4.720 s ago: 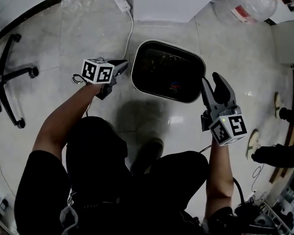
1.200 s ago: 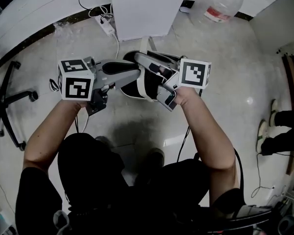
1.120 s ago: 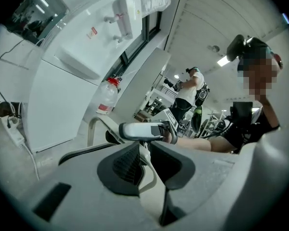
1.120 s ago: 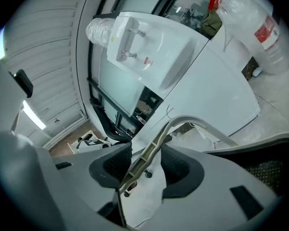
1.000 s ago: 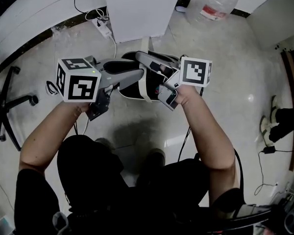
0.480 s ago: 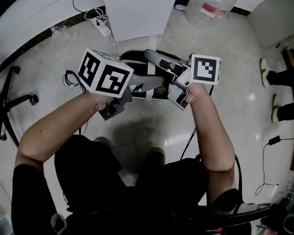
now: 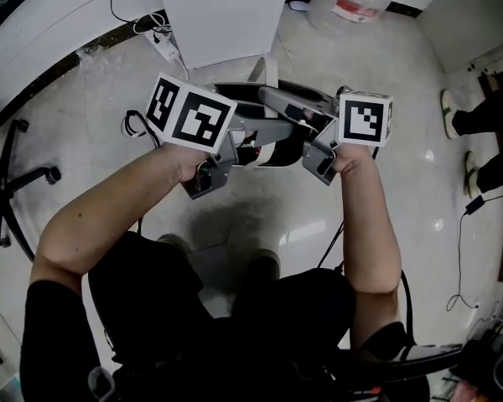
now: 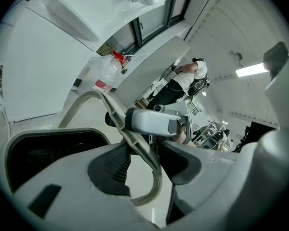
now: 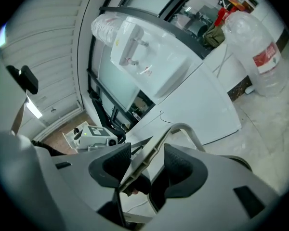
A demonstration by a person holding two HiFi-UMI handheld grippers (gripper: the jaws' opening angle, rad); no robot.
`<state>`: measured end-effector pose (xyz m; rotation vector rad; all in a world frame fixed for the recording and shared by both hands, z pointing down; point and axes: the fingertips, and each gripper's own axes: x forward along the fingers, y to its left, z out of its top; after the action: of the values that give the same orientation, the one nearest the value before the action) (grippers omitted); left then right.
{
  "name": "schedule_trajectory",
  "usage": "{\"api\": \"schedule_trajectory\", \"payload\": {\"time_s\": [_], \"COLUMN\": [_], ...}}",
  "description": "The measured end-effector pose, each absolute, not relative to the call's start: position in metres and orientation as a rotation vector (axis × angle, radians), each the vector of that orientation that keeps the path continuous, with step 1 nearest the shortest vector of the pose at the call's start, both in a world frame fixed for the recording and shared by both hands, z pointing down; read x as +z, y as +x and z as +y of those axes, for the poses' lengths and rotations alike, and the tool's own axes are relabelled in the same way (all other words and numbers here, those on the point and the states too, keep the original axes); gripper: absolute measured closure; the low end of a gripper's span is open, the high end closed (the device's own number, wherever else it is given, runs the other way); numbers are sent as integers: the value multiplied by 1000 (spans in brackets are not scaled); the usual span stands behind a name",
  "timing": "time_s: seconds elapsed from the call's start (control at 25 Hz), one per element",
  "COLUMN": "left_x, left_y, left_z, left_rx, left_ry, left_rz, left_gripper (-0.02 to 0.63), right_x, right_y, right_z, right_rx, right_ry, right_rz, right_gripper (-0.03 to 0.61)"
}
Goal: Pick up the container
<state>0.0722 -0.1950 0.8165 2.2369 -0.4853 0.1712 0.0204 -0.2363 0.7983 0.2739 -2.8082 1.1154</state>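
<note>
Grasp step, as I judge it: the grey loop handle (image 8: 124, 134) of the white-rimmed black container (image 8: 53, 148), over the pale floor (image 7: 109, 99) near the white cabinet (image 7: 222, 15), runs between the closing fingers of the left gripper (image 8: 147, 165) and the opening fingers of the right gripper (image 9: 147, 167), neither clamped, so both must pinch before lifting.

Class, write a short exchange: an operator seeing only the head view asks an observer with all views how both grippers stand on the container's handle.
Operator: Is the handle inside the left gripper's jaws?
Observer: Yes. The left gripper view shows it between the closing jaws, with a gap beside one pad.
Operator: And the right gripper?
Observer: The right gripper view shows the handle between its opening jaws, with a gap beside one pad too.
</note>
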Motion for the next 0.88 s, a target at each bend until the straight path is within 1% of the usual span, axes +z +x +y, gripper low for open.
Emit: {"api": "schedule_trajectory", "payload": {"time_s": [0.16,0.48,0.72,0.88], "left_x": [815,812,803,795], "left_y": [72,62,45,37], "left_z": [-194,-193,-193,-191], "left_rx": [133,93,53,51], "left_ry": [2193,2131,2159,2189], "left_rz": [-464,-428,-434,-423], "left_gripper": [434,448,451,449], "right_x": [797,787,794,793], "right_y": [31,51,56,67], "right_z": [-242,-241,-256,-273], "right_rx": [1211,1122,1145,1121], "right_ry": [270,150,242,452], "right_rz": [-2850,-2937,-2923,-2944], "right_gripper": [397,383,380,380]}}
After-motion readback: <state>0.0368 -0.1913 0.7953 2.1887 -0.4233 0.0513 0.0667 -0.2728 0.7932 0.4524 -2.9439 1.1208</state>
